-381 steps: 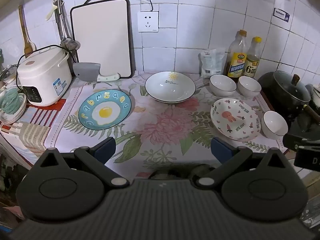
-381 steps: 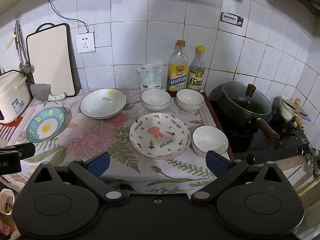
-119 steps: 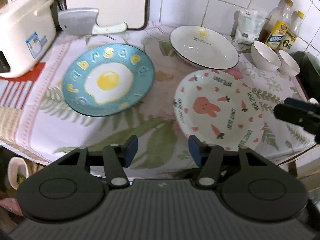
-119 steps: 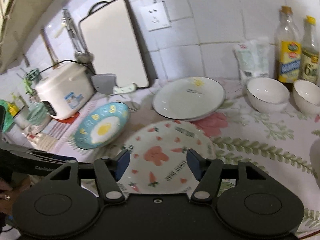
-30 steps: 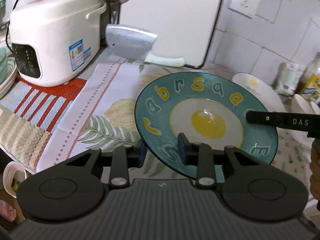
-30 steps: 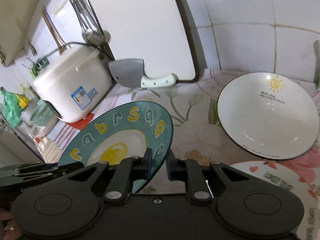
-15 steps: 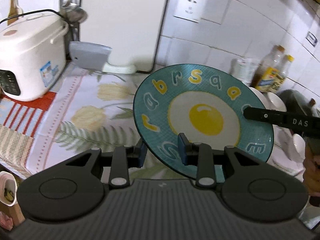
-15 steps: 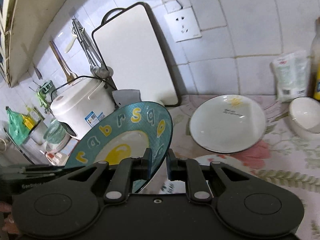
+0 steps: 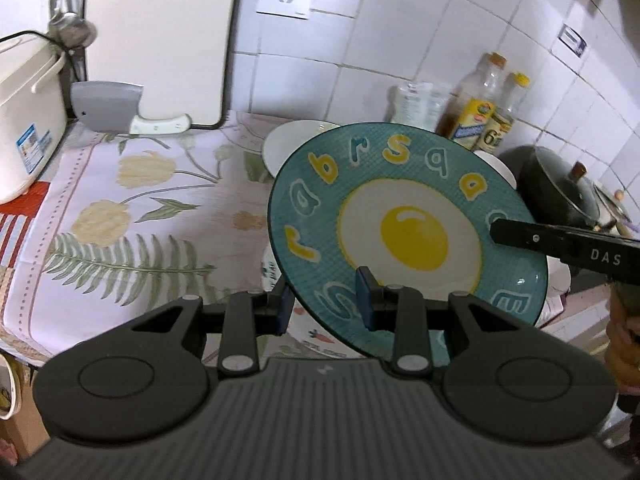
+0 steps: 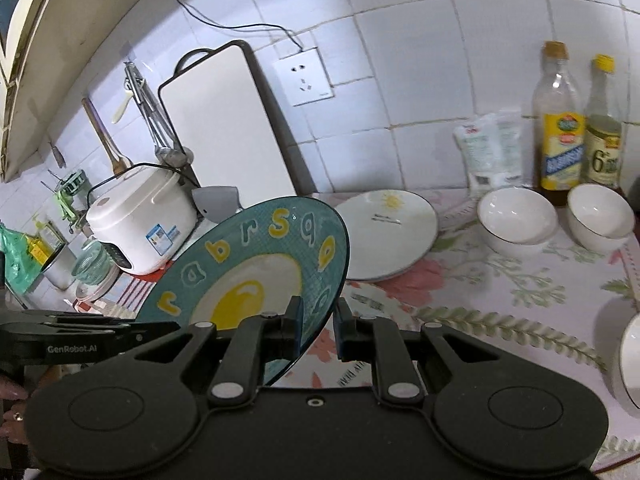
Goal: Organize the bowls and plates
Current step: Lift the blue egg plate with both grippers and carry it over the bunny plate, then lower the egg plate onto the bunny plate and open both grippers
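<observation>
The teal egg plate [image 9: 408, 236] with yellow letters is held in the air above the counter, tilted. My left gripper [image 9: 324, 306] is shut on its near rim. My right gripper [image 10: 318, 326] is shut on its right rim; the plate also shows in the right wrist view [image 10: 248, 276]. The right gripper's finger [image 9: 560, 244] crosses the plate's right side in the left wrist view. The rabbit plate [image 9: 308, 338] lies on the cloth beneath, mostly hidden. The white sun plate [image 10: 390, 234] lies behind. Two white bowls [image 10: 516, 220] [image 10: 600, 216] stand at the back right.
A white rice cooker [image 10: 140, 224], a cleaver [image 9: 108, 110] and a cutting board [image 9: 160, 40] stand at the back left. Oil bottles [image 10: 560, 132] and a bag [image 10: 490, 152] line the wall. A black pot [image 9: 560, 184] sits on the stove. Another white bowl [image 10: 632, 360] is at the right edge.
Both grippers have carried the egg plate to the right, away from the rice cooker. It now hangs over the rabbit plate. Both grips stay shut.
</observation>
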`<move>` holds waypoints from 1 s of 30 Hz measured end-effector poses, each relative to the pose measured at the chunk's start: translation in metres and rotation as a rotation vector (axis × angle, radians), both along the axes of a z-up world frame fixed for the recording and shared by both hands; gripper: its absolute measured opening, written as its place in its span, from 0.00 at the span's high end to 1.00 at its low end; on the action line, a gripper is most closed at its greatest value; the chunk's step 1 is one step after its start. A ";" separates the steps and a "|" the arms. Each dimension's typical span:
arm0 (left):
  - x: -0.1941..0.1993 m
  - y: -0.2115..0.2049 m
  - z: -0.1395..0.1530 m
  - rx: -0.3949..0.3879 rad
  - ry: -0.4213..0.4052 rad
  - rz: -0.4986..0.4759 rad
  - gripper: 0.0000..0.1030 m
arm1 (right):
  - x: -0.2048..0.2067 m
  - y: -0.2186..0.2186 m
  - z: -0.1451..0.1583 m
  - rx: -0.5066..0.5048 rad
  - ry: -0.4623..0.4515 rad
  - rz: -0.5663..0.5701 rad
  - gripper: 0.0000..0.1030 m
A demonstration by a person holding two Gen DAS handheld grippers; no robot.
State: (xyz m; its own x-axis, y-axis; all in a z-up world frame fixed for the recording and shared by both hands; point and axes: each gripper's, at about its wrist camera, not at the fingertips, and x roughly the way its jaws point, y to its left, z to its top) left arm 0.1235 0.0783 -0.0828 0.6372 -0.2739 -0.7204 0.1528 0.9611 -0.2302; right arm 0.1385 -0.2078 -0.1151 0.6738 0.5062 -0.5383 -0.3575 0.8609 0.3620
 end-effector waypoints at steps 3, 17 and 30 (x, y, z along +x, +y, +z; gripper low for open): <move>0.001 -0.009 -0.005 -0.001 0.018 -0.007 0.70 | -0.004 -0.010 -0.005 0.006 0.012 -0.015 0.81; 0.009 -0.030 -0.037 0.005 0.118 -0.038 0.70 | -0.011 -0.034 -0.041 0.016 0.087 -0.035 0.80; 0.019 -0.020 -0.090 -0.038 0.209 0.019 0.70 | 0.005 -0.025 -0.084 0.007 0.161 -0.027 0.80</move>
